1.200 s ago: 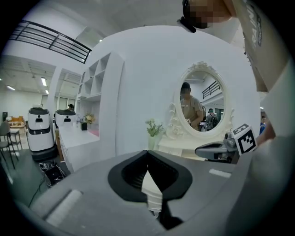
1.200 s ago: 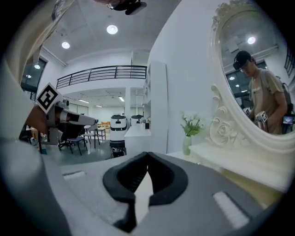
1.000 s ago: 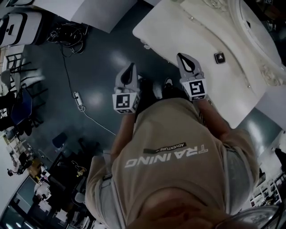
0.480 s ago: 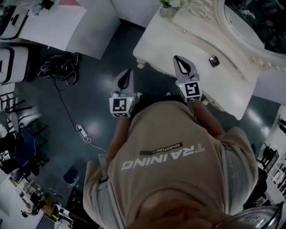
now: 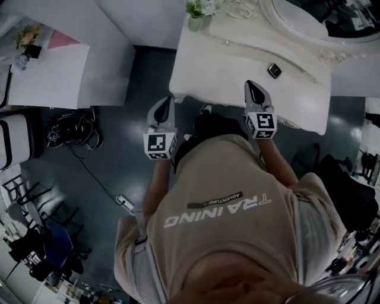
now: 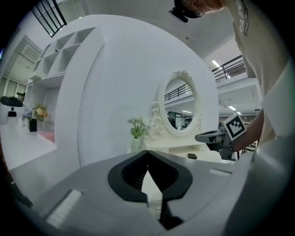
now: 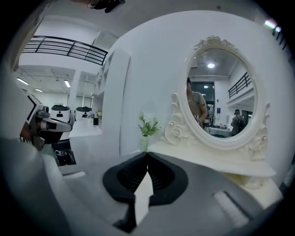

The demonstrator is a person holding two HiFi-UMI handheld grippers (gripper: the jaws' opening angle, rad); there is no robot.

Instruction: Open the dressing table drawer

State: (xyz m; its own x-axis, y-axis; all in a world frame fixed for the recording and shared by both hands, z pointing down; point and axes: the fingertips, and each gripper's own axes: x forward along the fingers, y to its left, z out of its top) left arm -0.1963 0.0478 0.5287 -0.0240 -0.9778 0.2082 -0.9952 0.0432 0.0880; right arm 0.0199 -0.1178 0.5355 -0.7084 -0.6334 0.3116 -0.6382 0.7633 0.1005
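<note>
The white dressing table [image 5: 225,68] stands straight ahead of me, with an oval mirror [image 5: 300,18] at its back and a vase of flowers [image 5: 199,12] on its left corner. A small dark object [image 5: 274,70] lies on its top. Its drawer front is hidden under the top's front edge. My left gripper [image 5: 165,102] hangs over the dark floor just short of the table's left front corner, jaws shut and empty [image 6: 147,151]. My right gripper [image 5: 254,89] is over the table's front edge, also shut and empty [image 7: 147,153].
A white desk [image 5: 53,65] stands at the left, with a tangle of cables [image 5: 71,127] and a power strip [image 5: 123,203] on the floor below it. Dark chairs [image 5: 35,249] sit at the lower left. A white partition [image 6: 115,92] rises left of the table.
The view has swung so the table now lies square ahead. Both grippers have come nearer to its front edge, the left gripper travelling farther. Both stay shut.
</note>
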